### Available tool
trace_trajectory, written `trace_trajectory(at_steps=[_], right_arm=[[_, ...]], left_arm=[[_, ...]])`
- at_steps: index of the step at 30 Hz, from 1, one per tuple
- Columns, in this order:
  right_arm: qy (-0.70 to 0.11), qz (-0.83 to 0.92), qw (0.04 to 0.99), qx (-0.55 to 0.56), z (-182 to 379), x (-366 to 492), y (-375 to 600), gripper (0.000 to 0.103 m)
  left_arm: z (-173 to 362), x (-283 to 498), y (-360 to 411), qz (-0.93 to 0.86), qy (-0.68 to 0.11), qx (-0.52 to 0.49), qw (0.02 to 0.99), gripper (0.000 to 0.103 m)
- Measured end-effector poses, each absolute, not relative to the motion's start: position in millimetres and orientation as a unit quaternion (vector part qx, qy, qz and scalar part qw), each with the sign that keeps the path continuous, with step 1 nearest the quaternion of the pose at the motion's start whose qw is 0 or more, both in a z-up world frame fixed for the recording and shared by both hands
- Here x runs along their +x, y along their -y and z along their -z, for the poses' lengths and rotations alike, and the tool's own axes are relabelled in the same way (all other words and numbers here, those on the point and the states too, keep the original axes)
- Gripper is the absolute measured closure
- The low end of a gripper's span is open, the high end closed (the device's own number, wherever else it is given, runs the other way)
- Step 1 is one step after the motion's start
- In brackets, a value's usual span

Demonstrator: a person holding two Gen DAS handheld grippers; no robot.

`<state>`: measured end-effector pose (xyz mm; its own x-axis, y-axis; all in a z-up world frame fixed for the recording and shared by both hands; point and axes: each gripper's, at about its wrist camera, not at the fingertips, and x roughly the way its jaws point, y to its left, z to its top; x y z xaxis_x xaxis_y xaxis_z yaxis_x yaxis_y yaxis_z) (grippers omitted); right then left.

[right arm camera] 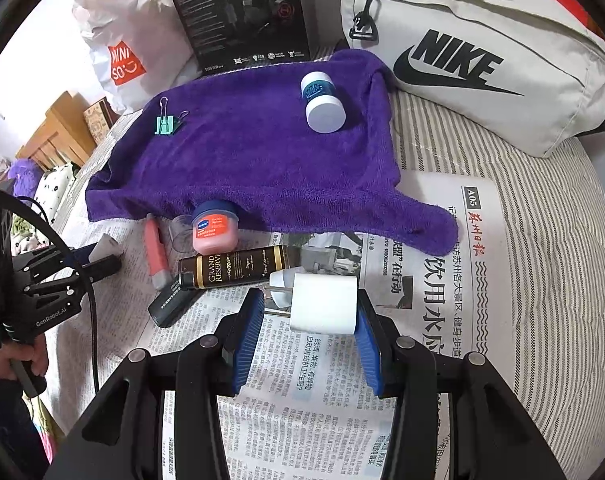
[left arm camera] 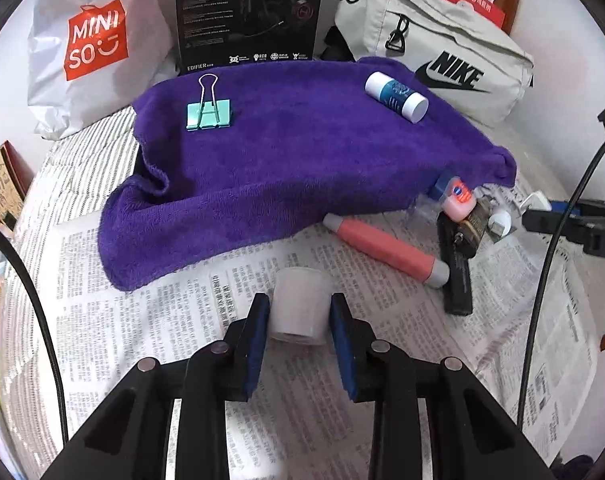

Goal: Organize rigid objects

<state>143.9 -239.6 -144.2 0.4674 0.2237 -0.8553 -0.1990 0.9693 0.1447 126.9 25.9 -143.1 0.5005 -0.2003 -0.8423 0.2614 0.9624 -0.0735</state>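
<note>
My left gripper (left arm camera: 300,310) is shut on a translucent white cup (left arm camera: 300,304), held just above the newspaper (left arm camera: 162,320). My right gripper (right arm camera: 306,314) is open around a white plug adapter (right arm camera: 324,302); only its right pad is near the adapter. A purple towel (left arm camera: 302,152) carries a teal binder clip (left arm camera: 209,114) and a blue-and-white bottle (left arm camera: 396,96). In front of the towel lie a pink tube (left arm camera: 386,250), a pink Vaseline jar (right arm camera: 214,228), a dark brown bottle (right arm camera: 232,270) and a black bar (right arm camera: 170,306).
A Miniso bag (left arm camera: 90,44), a black Edifier box (left arm camera: 248,12) and a grey Nike bag (left arm camera: 442,52) line the back. A striped sheet (right arm camera: 542,240) lies under the newspaper. A clear small cup (right arm camera: 180,232) sits beside the jar.
</note>
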Motion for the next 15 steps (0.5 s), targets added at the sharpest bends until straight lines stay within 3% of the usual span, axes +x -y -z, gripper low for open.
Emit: trace_trajectory(at_steps=[15], right_arm=[[-0.492,-0.128,0.861,0.011,135,151,242,0.059]], left_arm=[[113,124,-42,0.125,-0.464,0.005,0.877,0.074]])
